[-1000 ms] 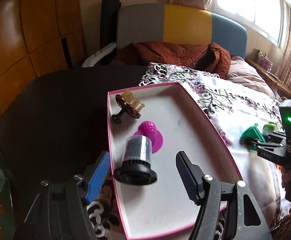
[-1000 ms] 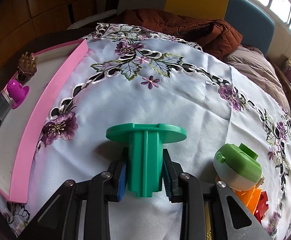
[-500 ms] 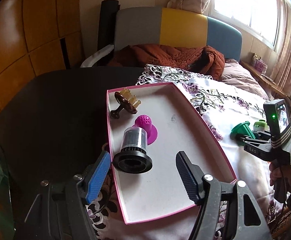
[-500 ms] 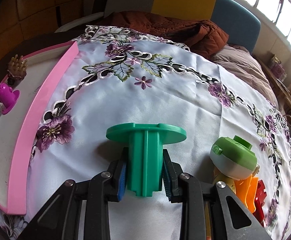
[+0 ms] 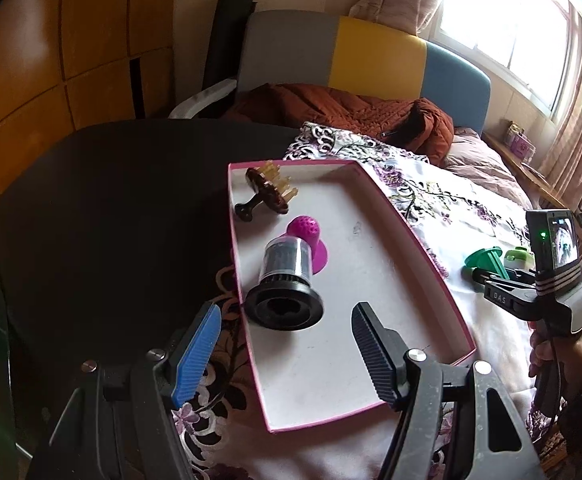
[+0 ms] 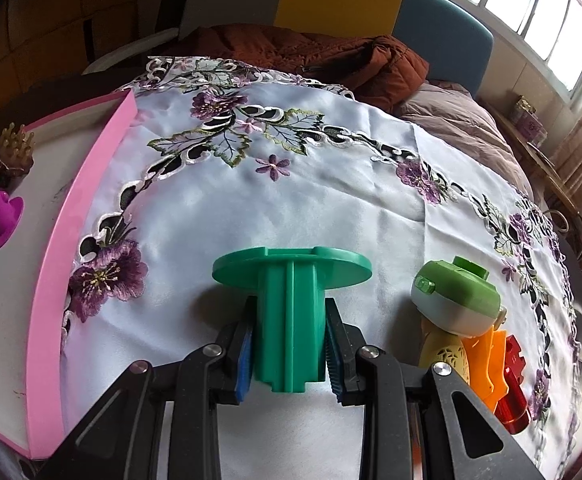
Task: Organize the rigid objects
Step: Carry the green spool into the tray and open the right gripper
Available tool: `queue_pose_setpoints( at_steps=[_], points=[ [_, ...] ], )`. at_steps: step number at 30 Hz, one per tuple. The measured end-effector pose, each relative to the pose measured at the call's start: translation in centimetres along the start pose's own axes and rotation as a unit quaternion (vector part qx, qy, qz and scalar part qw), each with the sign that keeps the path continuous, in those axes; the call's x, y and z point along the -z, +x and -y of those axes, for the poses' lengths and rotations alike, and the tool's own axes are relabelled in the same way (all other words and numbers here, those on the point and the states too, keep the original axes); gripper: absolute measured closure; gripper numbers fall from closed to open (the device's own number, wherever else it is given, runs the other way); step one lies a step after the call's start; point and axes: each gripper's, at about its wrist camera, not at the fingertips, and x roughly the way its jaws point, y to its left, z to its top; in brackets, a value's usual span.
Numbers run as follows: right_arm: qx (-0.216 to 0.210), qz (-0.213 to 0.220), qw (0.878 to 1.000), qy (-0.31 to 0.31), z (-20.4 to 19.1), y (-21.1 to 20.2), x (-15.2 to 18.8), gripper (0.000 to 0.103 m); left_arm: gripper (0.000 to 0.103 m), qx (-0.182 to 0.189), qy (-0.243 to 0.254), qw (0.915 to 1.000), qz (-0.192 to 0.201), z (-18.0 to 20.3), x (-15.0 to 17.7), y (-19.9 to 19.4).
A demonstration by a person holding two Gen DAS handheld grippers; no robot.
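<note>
My right hand-held gripper [image 6: 289, 354] is clamped on the ribbed stem of a green flanged plastic piece [image 6: 291, 300]; both pads press its sides, flange end pointing away from me. The piece sits over the embroidered white cloth [image 6: 311, 200] that covers the desk. Whether it rests on the cloth or hangs just above it, I cannot tell.

Just to the right of it: a green-and-white capped item [image 6: 457, 300], with orange [image 6: 483, 364], yellow and red [image 6: 513, 384] plastic pieces bunched against it.

My left hand-held gripper [image 5: 287, 356] is open, holding nothing, jaws spread wide above the near part of the pink-rimmed tray [image 5: 411, 236]. Between the jaws in view: a black cylindrical part with a clear cover [image 5: 285, 280], lying on its side in the tray. Touching it behind: a magenta cone-shaped piece [image 5: 309, 236]. In the tray's far corner: a brown comb-like brush [image 5: 269, 194], apart from the other two.

The tray lies left of the green piece, partly on the cloth.
</note>
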Motion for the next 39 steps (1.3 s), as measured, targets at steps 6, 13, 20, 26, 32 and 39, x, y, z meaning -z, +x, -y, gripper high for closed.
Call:
queue_pose_setpoints(
  at_steps=[6, 13, 20, 26, 32, 39],
  points=[
    [0.001, -0.002, 1.0, 0.011, 0.0, -0.2, 0.1, 0.073, 0.034, 0.005, -0.017, 0.9998, -0.001, -1.1, 0.4, -0.2],
    [-0.039, 0.032, 0.998, 0.029, -1.7, -3.3, -0.2, 0.073, 0.034, 0.0, -0.034, 0.9994, -0.001, -2.9, 0.7, -0.5],
    [-0.109, 0.07, 0.992, -0.013, -6.6, -7.1, -1.2, 0.073, 0.034, -0.006, -0.074, 0.9972, -0.01, -5.2, 1.3, -0.2],
    [-0.155, 0.057, 0.984, -0.073, -12.2, -7.6, -2.1, 0.073, 0.036, -0.009, -0.085, 0.9963, -0.009, -6.2, 1.3, -0.2],
    [-0.142, 0.001, 0.987, -0.076, -16.9, -3.7, -3.3, 0.073, 0.036, -0.009, -0.08, 0.9966, -0.014, -6.1, 1.4, 0.1],
    [-0.128, 0.002, 0.988, -0.09, -19.6, -2.7, -3.1, 0.071, 0.036, -0.014, -0.081, 0.9964, -0.022, -6.6, 1.6, 0.7]
  ],
)
